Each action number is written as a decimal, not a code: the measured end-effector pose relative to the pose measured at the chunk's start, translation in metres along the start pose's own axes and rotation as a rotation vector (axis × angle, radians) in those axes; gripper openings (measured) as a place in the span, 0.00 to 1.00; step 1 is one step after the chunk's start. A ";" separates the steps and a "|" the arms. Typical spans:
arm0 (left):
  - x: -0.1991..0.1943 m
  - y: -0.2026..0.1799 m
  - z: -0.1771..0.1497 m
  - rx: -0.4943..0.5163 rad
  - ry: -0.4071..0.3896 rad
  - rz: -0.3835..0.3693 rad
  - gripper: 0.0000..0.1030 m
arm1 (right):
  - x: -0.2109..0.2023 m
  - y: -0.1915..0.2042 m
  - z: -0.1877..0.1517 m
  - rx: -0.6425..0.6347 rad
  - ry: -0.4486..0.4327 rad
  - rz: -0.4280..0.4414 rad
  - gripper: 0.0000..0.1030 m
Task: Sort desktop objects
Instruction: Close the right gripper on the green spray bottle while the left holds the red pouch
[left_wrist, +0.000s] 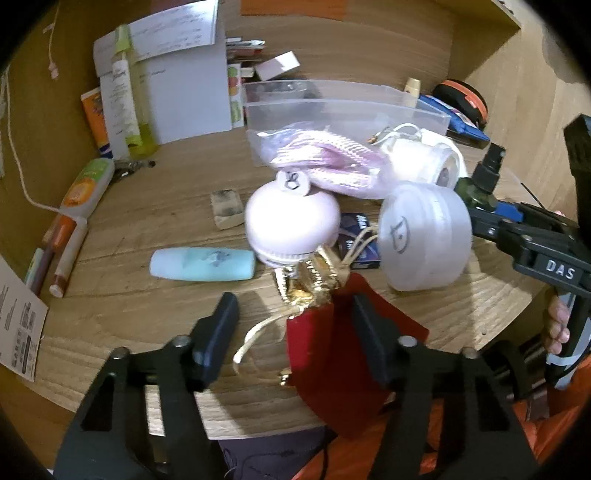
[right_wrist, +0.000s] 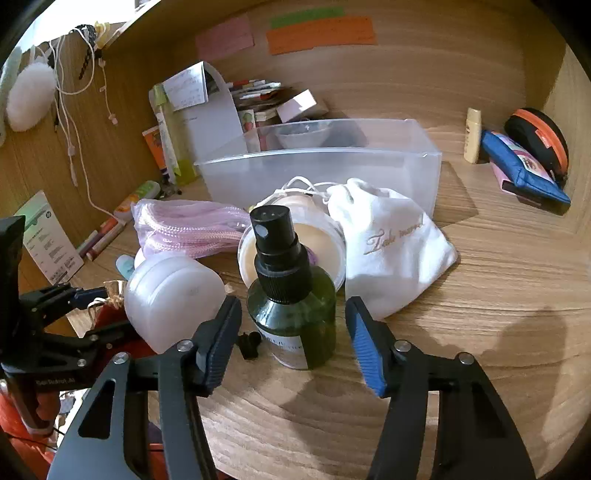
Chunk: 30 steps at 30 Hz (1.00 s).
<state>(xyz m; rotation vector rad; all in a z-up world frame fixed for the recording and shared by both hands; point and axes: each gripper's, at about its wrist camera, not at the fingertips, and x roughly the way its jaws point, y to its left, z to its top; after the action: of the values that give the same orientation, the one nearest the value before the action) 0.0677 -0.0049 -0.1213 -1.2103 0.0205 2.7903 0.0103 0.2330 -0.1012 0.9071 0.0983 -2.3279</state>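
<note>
A red pouch (left_wrist: 321, 343) with a gold ribbon and a shiny gold piece (left_wrist: 306, 284) lies on the wooden desk between the fingers of my left gripper (left_wrist: 294, 301), which is open; the right finger lies over the pouch, the left stands apart. In the right wrist view a dark green spray bottle (right_wrist: 291, 314) with a black pump stands upright between the fingers of my right gripper (right_wrist: 291, 306), open with a gap on each side. That bottle (left_wrist: 480, 184) shows at the right of the left wrist view too. A clear plastic bin (right_wrist: 321, 170) stands behind.
Close by stand a pink round jar (left_wrist: 291, 218) and a translucent white jar (left_wrist: 424, 236), with a bagged pink rope (right_wrist: 184, 229), a white drawstring pouch (right_wrist: 391, 243) and a light blue tube (left_wrist: 203, 264). Pens (left_wrist: 62, 251) lie left; a blue pouch (right_wrist: 517, 166) and an orange-rimmed case (right_wrist: 539, 136) sit right.
</note>
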 end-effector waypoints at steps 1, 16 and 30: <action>0.000 -0.001 0.000 0.004 -0.003 -0.003 0.49 | 0.001 0.000 0.000 -0.002 -0.002 -0.001 0.47; -0.022 -0.012 0.010 0.048 -0.071 0.024 0.21 | -0.032 0.001 0.004 -0.015 -0.081 0.004 0.39; -0.047 0.001 0.044 0.030 -0.199 0.091 0.15 | -0.059 -0.011 0.028 -0.012 -0.178 0.001 0.39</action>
<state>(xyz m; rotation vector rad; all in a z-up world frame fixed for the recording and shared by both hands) 0.0674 -0.0072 -0.0564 -0.9430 0.1049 2.9643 0.0207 0.2648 -0.0441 0.6900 0.0373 -2.3933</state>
